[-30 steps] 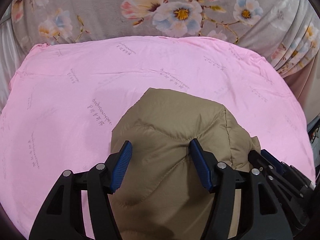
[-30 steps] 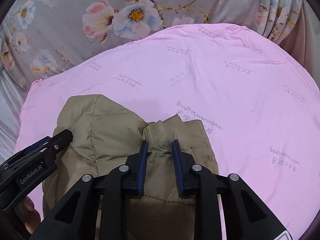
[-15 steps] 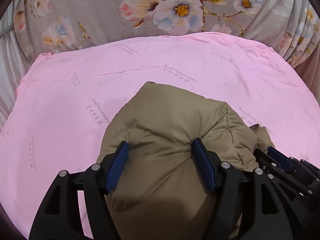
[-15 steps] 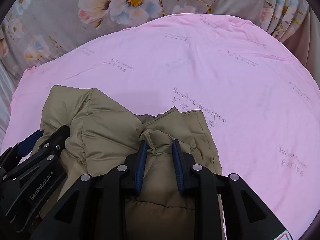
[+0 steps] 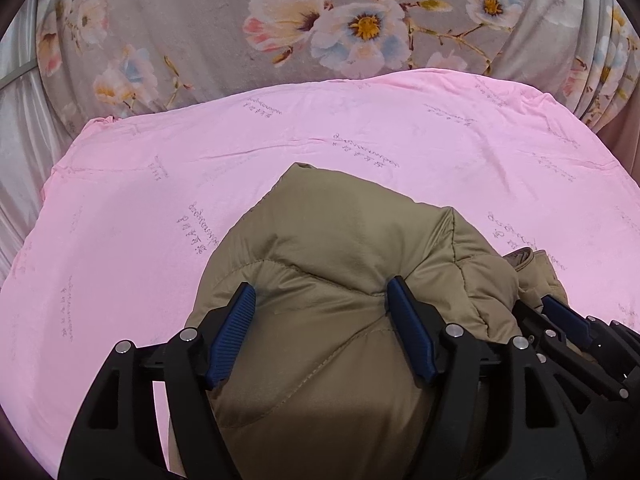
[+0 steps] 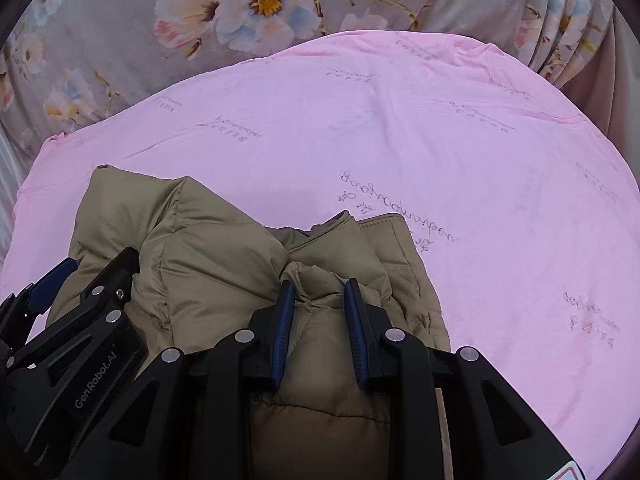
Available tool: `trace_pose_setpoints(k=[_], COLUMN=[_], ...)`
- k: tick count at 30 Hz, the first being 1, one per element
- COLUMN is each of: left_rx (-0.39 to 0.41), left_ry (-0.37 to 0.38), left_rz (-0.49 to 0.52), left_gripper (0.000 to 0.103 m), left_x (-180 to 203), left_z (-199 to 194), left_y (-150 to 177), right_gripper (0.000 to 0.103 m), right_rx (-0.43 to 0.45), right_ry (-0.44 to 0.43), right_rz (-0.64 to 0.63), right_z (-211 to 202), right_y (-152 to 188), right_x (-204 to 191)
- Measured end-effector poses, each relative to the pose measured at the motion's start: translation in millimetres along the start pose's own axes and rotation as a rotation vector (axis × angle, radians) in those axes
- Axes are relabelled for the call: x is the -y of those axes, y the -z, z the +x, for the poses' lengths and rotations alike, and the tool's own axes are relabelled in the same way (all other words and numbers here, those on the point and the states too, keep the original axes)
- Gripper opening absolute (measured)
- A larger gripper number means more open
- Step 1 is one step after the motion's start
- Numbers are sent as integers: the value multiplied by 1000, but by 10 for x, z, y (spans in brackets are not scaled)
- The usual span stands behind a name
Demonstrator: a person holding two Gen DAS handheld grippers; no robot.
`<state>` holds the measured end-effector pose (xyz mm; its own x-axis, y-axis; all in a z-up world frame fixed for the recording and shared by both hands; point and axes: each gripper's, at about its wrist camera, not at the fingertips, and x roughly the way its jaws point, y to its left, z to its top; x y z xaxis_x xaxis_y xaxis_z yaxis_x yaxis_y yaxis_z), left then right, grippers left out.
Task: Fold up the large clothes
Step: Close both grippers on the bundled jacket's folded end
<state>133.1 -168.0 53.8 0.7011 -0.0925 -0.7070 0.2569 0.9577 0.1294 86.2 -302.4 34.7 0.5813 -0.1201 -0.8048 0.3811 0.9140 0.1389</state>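
A puffy khaki quilted jacket [image 5: 344, 248] lies bunched on a pink sheet [image 5: 120, 240]; it also shows in the right wrist view [image 6: 216, 248]. My left gripper [image 5: 322, 300] has its blue pads wide apart with a thick bulge of the jacket pressed between them. My right gripper [image 6: 318, 296] is shut on a narrow fold of the jacket near its collar. Each gripper shows at the edge of the other's view: the right one in the left wrist view [image 5: 568, 320], the left one in the right wrist view [image 6: 52, 280].
The pink sheet [image 6: 480, 200] with faint printed writing covers a bed. Grey floral fabric [image 5: 320, 28] rises behind it, also in the right wrist view [image 6: 240, 4]. Pleated fabric [image 5: 608, 72] hangs at the far right, pale fabric at the left.
Both grippers have moved forward over the sheet, carrying the jacket with them. The bundle has bunched up higher. Both grips look unchanged.
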Motion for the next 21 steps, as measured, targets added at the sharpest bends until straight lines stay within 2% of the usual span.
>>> trace_pose_setpoints(k=[21], left_rx=[31], left_ry=[-57], left_rz=[22], left_gripper=[68], left_x=[97], left_z=[39], left_y=[43], right_gripper=[25], right_rx=[36], right_ry=[-20], right_rz=[26], right_z=[22], right_y=[27], right_x=[59])
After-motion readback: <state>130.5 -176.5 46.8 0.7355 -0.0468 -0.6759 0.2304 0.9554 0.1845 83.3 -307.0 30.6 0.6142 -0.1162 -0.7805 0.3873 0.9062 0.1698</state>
